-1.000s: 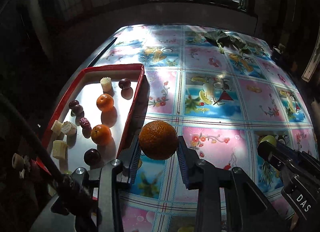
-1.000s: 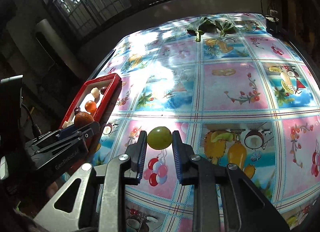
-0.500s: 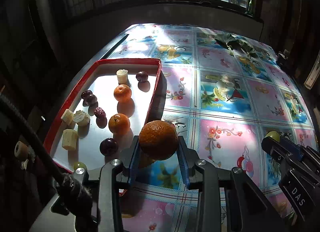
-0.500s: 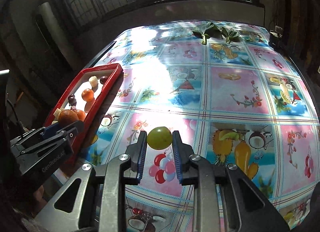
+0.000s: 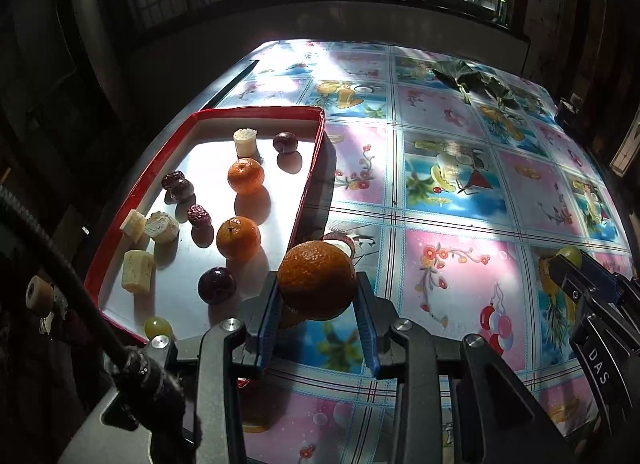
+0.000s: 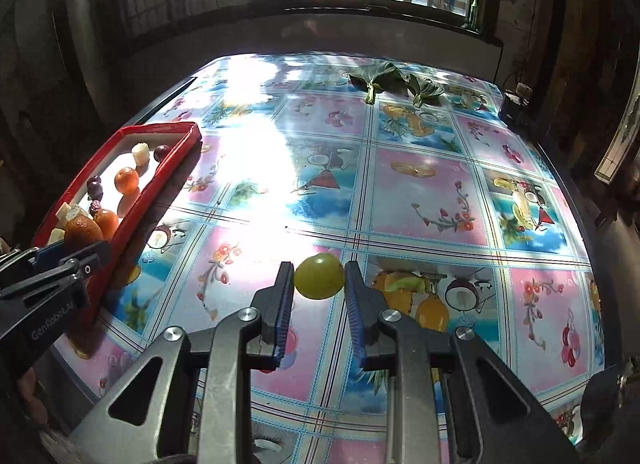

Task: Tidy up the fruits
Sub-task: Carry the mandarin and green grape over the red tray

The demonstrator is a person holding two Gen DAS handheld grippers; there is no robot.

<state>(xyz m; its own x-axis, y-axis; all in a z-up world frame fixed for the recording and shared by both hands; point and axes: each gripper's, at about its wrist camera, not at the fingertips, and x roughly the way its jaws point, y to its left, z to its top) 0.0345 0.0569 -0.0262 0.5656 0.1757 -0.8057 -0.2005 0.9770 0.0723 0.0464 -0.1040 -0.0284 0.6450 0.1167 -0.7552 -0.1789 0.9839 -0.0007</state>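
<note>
My left gripper is shut on a rough orange and holds it in the air just right of the red tray's near right edge. The tray holds two small oranges, dark plums, red dates, banana pieces and a green grape. My right gripper is shut on a green grape above the tablecloth, right of the tray. The left gripper with its orange shows in the right wrist view, and the right gripper's grape shows in the left wrist view.
The table carries a glossy fruit-print cloth. Green leaves lie at its far edge, and a small dark object stands at the far right corner. A wall and barred windows rise behind the table.
My left gripper has carried the orange left, closer to the tray's right edge. My right gripper has kept hold of the grape and shifted slightly.
</note>
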